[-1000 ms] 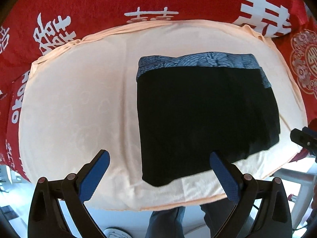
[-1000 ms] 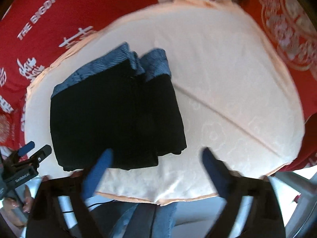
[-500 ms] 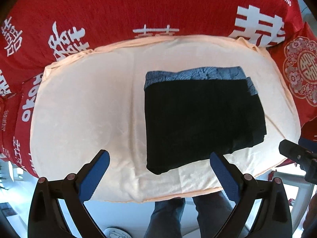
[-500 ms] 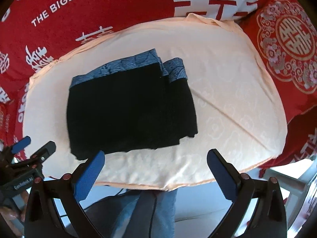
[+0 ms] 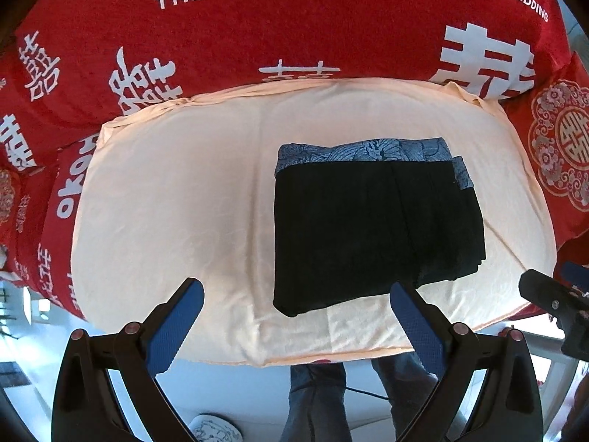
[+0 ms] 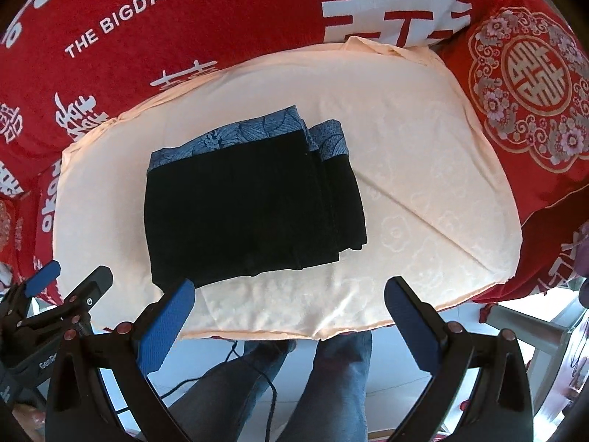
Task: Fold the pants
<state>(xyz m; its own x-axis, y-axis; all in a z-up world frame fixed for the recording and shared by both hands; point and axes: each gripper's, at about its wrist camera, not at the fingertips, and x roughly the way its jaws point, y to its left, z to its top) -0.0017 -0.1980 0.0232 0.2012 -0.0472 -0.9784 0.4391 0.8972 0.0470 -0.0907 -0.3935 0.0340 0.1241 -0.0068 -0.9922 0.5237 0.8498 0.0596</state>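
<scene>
One pair of pants (image 5: 375, 228) lies folded into a compact black bundle on a cream cloth (image 5: 165, 202) that covers the table. Two grippers are in view, and two legs in blue jeans (image 6: 279, 386) stand below the near edge of the cloth.

The bundle is roughly rectangular. Its blue patterned waistband (image 5: 364, 153) runs along the side toward the far edge, and its folded black end faces the near edge. In the left wrist view its longer sides appear to run along the near and far edges, though the fisheye bend makes that hard to judge. A second layer, with its own strip of waistband, sticks out a little on the bundle's right side. The pants sit nearer the near edge than the far one, and in the left wrist view lie right of the cloth's middle.

The left gripper (image 5: 294, 294) hangs above the near edge, its blue-padded fingers spread wide with nothing between them. The right gripper (image 6: 289, 291) hangs the same way, fingers wide apart and empty. Neither touches the pants.

A red cover (image 5: 294, 37) with white characters and the words "THE BIGDAY" rises behind the far edge, and a red cushion (image 6: 530, 84) with a round ornament sits past the far right corner. Nothing lies on the cloth beside the pants.
</scene>
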